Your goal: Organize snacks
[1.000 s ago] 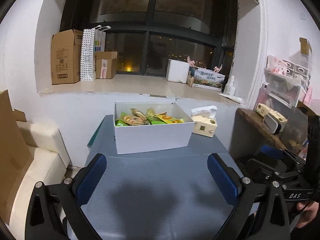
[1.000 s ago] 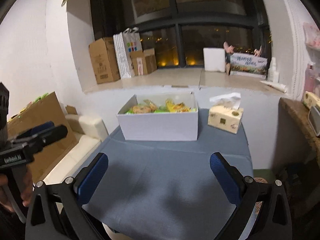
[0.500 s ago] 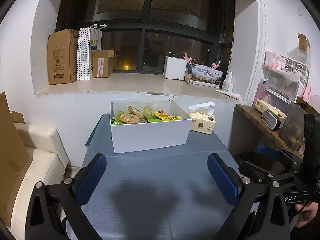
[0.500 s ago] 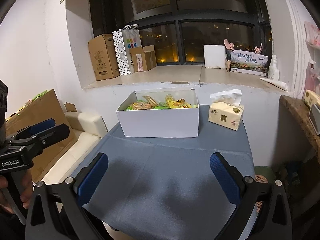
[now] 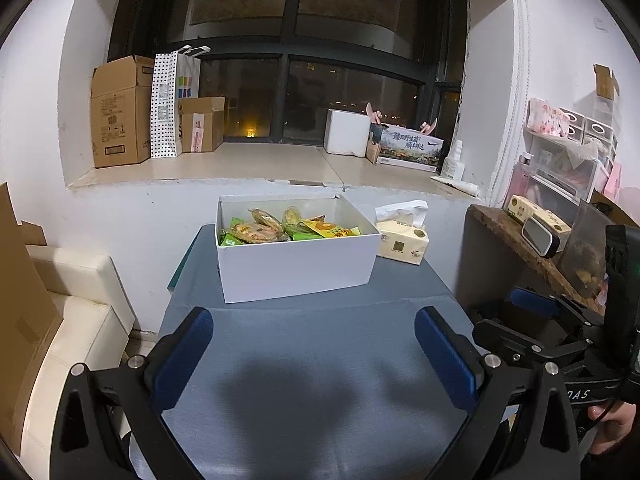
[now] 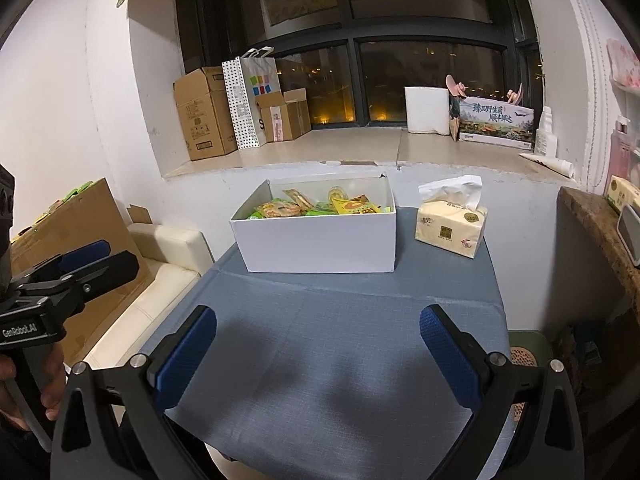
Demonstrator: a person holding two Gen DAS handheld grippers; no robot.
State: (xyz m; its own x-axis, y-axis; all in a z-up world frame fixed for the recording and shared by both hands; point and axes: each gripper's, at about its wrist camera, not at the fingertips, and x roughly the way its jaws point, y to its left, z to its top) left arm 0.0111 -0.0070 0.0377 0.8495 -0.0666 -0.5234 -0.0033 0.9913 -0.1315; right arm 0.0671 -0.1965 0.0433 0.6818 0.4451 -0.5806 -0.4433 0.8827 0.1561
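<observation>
Your left gripper (image 5: 314, 350) and right gripper (image 6: 318, 350) both gape wide, empty, over the table (image 5: 312, 380), short of the snack box (image 5: 296, 264).

dim indoor light, soft shadows on table (image 5: 320, 360), fisheye warping (dark corners)

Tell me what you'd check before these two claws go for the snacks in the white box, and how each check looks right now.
1. left gripper open, holding nothing: ok.
2. right gripper open, holding nothing: ok.
3. white box open-topped, snack packets visible: ok.
4. Blue table bare between grippers and box: ok.
5. tissue pack apart from the box: ok.
6. How deep the packets are piled: cannot tell.
</observation>
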